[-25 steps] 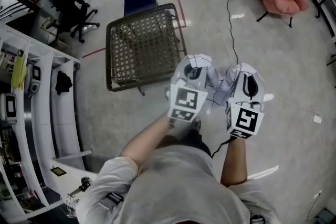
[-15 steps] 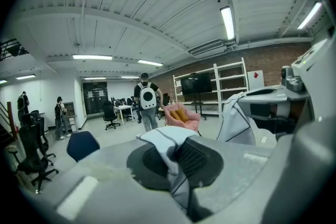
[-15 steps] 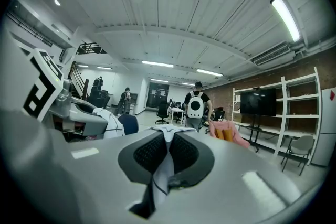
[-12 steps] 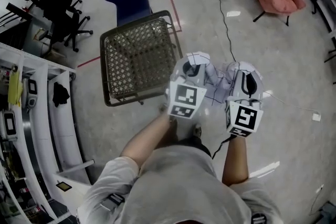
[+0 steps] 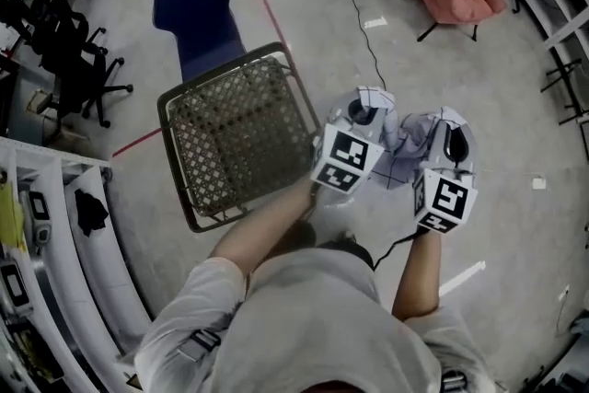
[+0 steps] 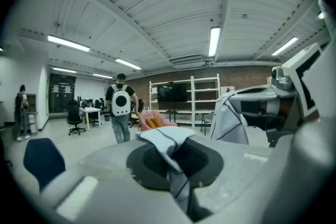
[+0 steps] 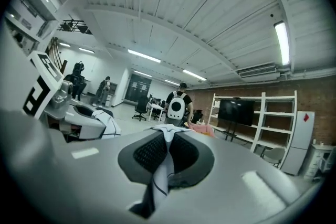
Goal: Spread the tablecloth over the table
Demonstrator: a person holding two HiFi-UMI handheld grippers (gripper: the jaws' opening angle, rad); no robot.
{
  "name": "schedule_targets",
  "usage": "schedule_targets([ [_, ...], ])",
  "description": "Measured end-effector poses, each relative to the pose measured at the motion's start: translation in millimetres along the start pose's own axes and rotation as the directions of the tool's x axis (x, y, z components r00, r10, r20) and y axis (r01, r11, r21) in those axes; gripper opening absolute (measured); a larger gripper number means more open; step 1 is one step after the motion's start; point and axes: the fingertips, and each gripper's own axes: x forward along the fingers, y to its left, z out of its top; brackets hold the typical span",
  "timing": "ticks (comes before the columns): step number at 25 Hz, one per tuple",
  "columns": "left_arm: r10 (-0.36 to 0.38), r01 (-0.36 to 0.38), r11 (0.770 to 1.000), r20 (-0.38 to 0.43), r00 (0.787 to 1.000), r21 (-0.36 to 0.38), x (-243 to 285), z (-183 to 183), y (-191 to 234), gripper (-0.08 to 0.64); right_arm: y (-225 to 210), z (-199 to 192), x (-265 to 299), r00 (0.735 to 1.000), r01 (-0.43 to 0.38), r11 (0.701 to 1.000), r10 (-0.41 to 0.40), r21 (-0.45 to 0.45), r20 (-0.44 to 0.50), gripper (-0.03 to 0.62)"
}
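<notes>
Two grippers sit right of centre in the head view, the left gripper [image 5: 366,110] and the right gripper [image 5: 453,132]. The bunched tablecloth [image 5: 405,152] spans between them, just right of the wicker table [image 5: 235,129]. In the left gripper view, at lower centre, the jaws are clamped on a tablecloth [image 6: 170,149] fold. In the right gripper view, at lower centre, the jaws pinch the tablecloth [image 7: 164,160] likewise.

Cameras: one overhead, two level.
Head view looks steeply down; both gripper views, close behind their jaws, face the same white metal shelving [image 6: 192,99].

A wicker table [image 5: 241,138] and blue chair [image 5: 195,9] block leftward; floor [image 5: 520,143] rightward seems open.
</notes>
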Motion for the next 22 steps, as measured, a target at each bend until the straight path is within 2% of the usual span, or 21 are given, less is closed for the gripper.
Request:
schedule_targets([
  [5,-0.121,0.118,0.991,0.035,0.992,0.07,21.0,10.7,-17.6,0.025,-0.1,3.2,4.7,0.994,0.106,0.994,-0.107,-0.026,-0.035,0.008],
  [10,-0.213,0.208,0.974,0.054,0.975,0.085,46.7,17.6,-43.9,0.025,-25.0,-7.1,-0.7,0.975,0.21,0.977,-0.212,-0.034,-0.074,0.008],
  [16,-0.282,0.276,0.956,0.061,0.957,0.095,83.0,44.2,-59.6,0.025,-82.9,-9.2,-15.2,0.935,0.344,0.939,-0.344,-0.009,-0.088,0.008],
  [19,-0.298,0.293,0.952,0.041,0.954,0.093,102.0,52.7,-64.9,0.025,-109.2,-9.0,-30.7,0.921,0.38,0.925,-0.378,-0.004,-0.089,0.008],
  [22,-0.288,0.284,0.954,0.034,0.957,0.091,108.9,59.1,-57.0,0.025,-115.5,-6.1,-37.4,0.917,0.391,0.92,-0.39,-0.008,-0.081,0.008],
])
